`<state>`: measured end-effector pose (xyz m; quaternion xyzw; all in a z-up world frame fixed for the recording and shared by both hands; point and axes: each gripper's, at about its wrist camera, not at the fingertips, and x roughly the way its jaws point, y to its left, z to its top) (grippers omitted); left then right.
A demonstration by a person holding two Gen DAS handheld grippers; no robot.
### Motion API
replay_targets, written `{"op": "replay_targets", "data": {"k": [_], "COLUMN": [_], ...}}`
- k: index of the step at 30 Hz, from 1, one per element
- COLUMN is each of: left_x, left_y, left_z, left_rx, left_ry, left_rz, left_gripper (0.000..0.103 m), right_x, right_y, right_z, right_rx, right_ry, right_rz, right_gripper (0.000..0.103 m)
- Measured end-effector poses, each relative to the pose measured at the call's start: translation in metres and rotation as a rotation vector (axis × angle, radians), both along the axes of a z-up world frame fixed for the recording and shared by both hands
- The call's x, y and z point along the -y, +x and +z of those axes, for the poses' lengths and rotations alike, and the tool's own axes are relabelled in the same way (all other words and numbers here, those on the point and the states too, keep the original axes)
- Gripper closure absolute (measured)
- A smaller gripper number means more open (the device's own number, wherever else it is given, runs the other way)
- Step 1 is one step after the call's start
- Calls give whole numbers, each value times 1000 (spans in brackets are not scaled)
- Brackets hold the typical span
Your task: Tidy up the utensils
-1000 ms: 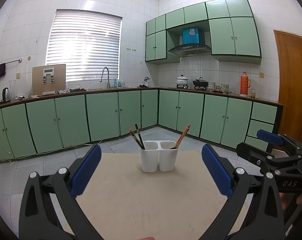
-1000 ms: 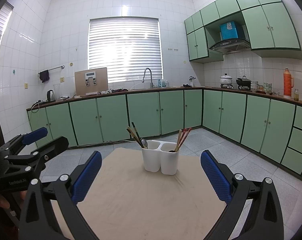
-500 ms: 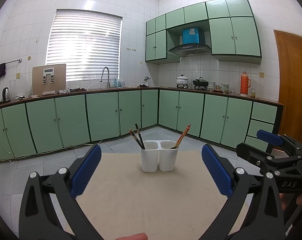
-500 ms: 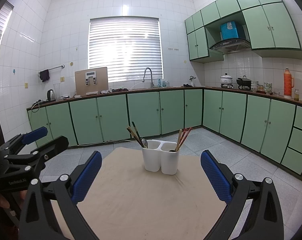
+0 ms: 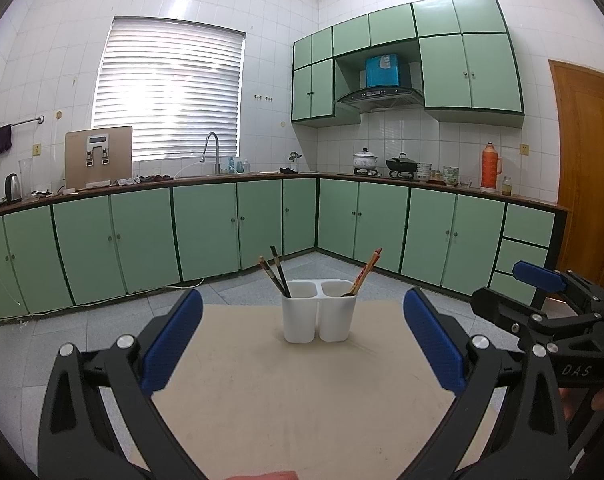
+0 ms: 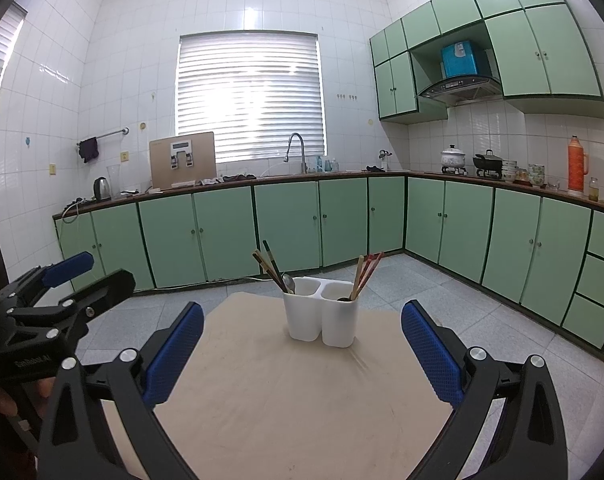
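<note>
Low in the left wrist frame, the left tool [image 5: 302, 336] is spread wide and empty over the beige worktop [image 5: 302, 400]. At frame centre stands a white two-cup holder [image 5: 319, 312]: two dark chopsticks [image 5: 276, 270] lean up-left from the left cup, reddish chopsticks [image 5: 368, 270] lean up-right from the right cup. The right tool [image 6: 302, 340] also gapes wide, empty. Green cabinets [image 6: 286, 228] line the white-tiled kitchen behind.
</note>
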<state>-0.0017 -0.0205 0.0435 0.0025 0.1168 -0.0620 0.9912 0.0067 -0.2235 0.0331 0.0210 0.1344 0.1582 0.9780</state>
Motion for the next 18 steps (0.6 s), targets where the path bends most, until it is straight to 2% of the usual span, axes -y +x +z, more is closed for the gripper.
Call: {"op": "replay_targets", "data": {"k": [18], "left_x": [0], "left_y": [2], "left_z": [-2], "left_rx": [-10], "left_ry": [-5], "left_rz": [-1], "left_gripper": [5], "right_x": [1], "right_y": [1], "right_z": [-5], "right_rx": [-5], "right_ry": [-3], "right_rz": [0], "right_gripper": [6]}}
